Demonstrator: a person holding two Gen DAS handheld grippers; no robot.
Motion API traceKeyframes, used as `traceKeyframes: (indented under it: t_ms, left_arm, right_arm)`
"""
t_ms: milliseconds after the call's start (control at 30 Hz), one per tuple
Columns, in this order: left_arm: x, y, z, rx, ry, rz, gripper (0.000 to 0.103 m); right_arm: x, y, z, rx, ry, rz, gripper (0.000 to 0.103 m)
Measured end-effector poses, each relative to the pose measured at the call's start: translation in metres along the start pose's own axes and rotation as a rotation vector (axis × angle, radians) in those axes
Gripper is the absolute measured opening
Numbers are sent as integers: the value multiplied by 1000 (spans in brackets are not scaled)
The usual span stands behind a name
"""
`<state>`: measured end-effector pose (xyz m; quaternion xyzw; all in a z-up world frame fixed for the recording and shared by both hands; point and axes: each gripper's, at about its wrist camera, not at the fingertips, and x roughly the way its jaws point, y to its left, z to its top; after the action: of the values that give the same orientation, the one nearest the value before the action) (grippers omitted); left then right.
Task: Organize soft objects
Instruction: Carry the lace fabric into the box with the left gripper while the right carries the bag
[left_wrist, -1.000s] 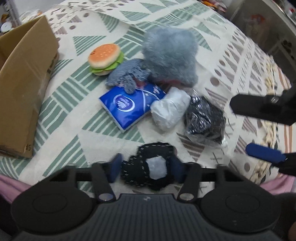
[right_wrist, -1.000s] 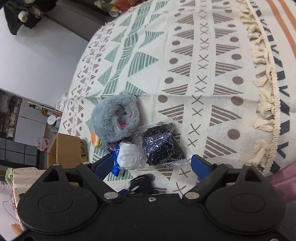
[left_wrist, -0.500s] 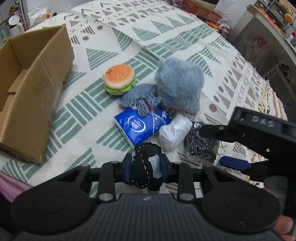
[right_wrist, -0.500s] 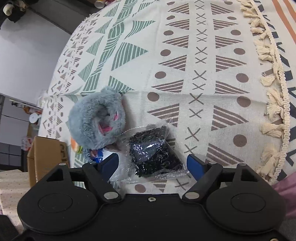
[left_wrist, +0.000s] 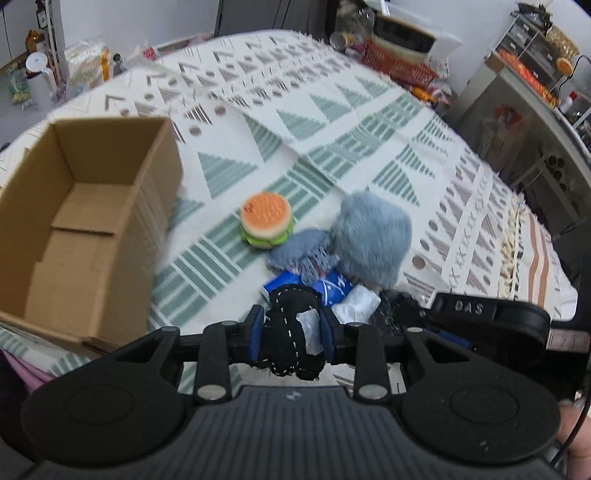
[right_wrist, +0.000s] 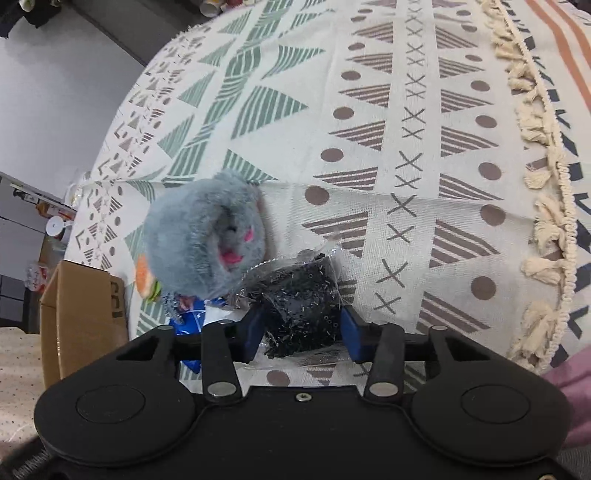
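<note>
Left wrist view shows my left gripper (left_wrist: 291, 332) clamped on a small black fabric pouch with white stitching and a pale patch (left_wrist: 291, 330), now lifted off the patterned cloth (left_wrist: 332, 122) where a second ago it lay low beside the pile. To the left, the open brown cardboard box (left_wrist: 85, 229) has swung fully into sight, empty inside, so I judge the pouch is headed there. Beyond my fingers sit the blue tissue pack (left_wrist: 332, 286), a white crumpled bag (left_wrist: 356, 304), a grey knitted cloth (left_wrist: 299, 247), the orange-and-green plush burger (left_wrist: 266, 221) and the fluffy grey plush (left_wrist: 371, 238).

Right wrist view has my right gripper (right_wrist: 301, 332) narrowed around the clear bag of black beads (right_wrist: 301, 306); half a second ago its blue pads stood wide apart. They now press both sides of the bag, which rests on the cloth. The grey plush (right_wrist: 203, 243) lies just far-left of it, touching the bag's plastic. Both hands are loaded, ready for the box.
</note>
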<state>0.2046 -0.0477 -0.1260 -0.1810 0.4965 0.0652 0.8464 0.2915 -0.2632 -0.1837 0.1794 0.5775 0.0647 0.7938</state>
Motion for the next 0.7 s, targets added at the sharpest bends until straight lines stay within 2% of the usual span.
traceKeyframes:
  t_ms: [200,500,700]
  left_arm:
    - [-28,13,6,-8,-54,-3,31]
    - [-63,39,16,-41,-132,-13,31]
    - [-78,59,24,-67,-175,-13,31]
  right_arm:
    - [-20,2,-5,-14,-64,10,39]
    - [-65,10,-12,-49,-215,56,35]
    - [-90,26,-22,-71,-307,39,34]
